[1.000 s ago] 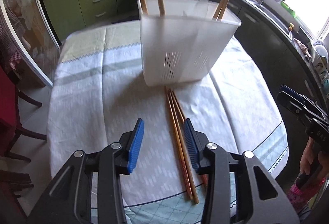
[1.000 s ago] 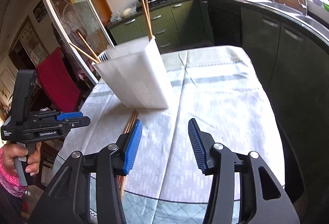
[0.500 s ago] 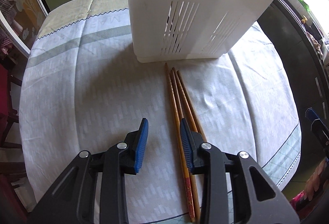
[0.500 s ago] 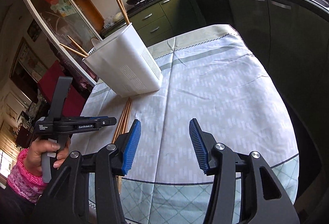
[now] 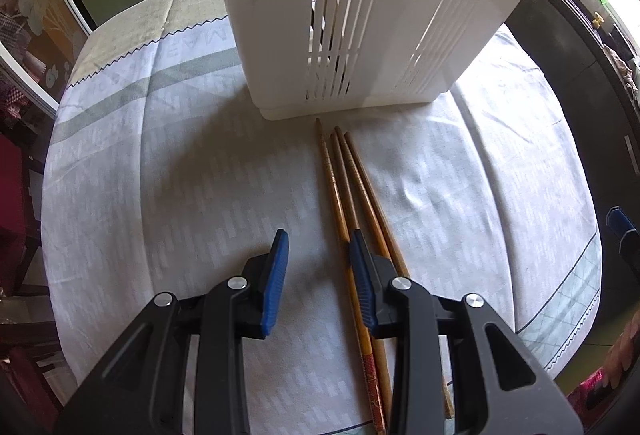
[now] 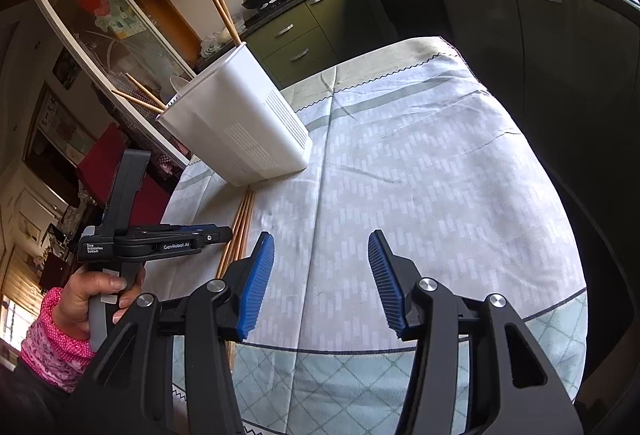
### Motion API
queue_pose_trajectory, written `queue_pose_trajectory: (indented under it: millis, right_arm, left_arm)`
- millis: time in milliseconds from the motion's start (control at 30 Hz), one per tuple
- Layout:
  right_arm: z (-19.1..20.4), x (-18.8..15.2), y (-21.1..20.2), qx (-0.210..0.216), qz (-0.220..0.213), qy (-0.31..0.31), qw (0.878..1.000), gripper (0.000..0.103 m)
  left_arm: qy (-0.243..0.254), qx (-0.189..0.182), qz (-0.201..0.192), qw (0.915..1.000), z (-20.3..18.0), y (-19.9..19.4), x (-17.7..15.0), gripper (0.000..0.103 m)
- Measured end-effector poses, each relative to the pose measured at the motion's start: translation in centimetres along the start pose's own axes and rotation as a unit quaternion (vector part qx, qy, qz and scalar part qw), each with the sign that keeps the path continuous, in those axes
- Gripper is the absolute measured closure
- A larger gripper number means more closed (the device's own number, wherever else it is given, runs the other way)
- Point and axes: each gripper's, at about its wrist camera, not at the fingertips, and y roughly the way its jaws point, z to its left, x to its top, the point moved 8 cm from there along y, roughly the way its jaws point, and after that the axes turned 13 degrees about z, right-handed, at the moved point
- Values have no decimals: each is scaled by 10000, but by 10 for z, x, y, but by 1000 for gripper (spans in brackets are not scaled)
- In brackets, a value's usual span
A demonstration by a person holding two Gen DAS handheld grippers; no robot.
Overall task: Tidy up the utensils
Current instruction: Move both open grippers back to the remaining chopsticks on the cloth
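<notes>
Left wrist view: the left gripper (image 5: 316,267), jaws open and empty, has descended beside the loose chopsticks (image 5: 352,191) lying before the white holder (image 5: 360,15), indicating an imminent pickup; right wrist view: the right gripper (image 6: 320,275) remains open, idle over the tablecloth (image 6: 420,175).

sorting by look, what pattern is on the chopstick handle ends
Red patterned wrap on one chopstick; the rest look plain wood. Left wrist view.
</notes>
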Motion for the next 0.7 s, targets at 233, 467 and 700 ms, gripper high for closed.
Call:
queue_pose_trajectory:
  millis: [233, 467, 700]
  right_arm:
    - [21, 1, 22, -73, 320, -329, 9989, 52]
    - [70, 20, 85, -533, 929, -994, 9893, 52]
    - [90, 31, 142, -1052, 1380, -1310, 9761, 53]
  left_arm:
    - [-137, 85, 77, 9998, 23, -1, -10, 72]
    - [-352, 100, -60, 9993, 58, -13, -20, 72]
    - [-392, -190, -129, 9990, 75, -16, -30, 72]
